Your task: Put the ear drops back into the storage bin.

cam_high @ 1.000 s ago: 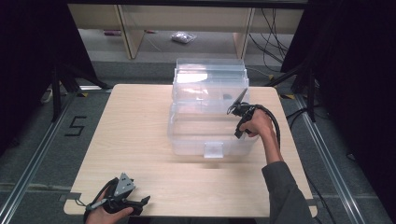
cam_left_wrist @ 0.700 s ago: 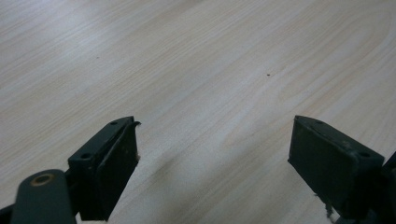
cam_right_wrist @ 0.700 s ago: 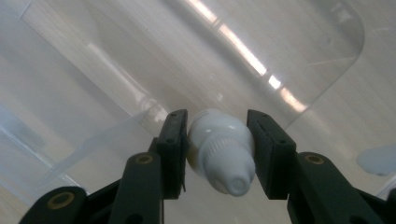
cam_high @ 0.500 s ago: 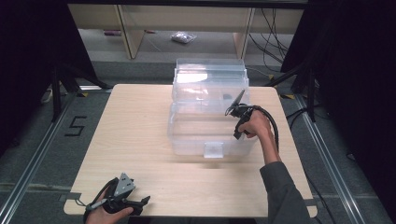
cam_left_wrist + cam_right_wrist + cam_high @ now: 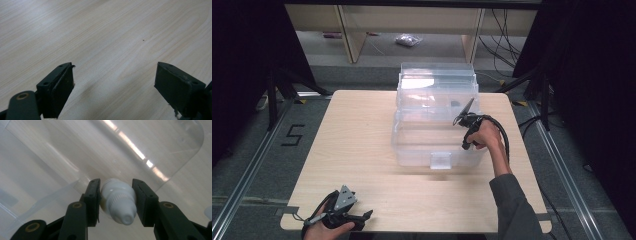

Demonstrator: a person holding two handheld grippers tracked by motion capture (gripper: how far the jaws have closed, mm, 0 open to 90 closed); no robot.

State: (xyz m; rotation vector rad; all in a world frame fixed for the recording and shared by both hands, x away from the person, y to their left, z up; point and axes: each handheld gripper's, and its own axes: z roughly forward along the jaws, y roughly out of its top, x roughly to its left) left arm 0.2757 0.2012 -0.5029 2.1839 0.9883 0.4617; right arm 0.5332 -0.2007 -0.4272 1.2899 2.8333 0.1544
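Note:
A clear plastic bin (image 5: 412,150) stands on the wooden table (image 5: 357,130), its lid (image 5: 437,80) raised at the back. Over the bin's right side, my right gripper (image 5: 468,106) is shut on a small white bottle (image 5: 117,200). In the right gripper view the bottle sits between both pads (image 5: 95,195), its capped tip pointing toward the camera and the bin's clear wall (image 5: 62,157) behind it. My left gripper (image 5: 364,216) rests at the table's front left corner. Its jaws stand wide open over bare wood with nothing between the fingers (image 5: 60,85).
The bin has a latch tab (image 5: 441,160) on its near wall. Beyond the table are shelf legs (image 5: 347,30) and a small bag (image 5: 408,40) on the floor. Black stands (image 5: 274,85) flank the table, and cables (image 5: 507,40) trail at the back right.

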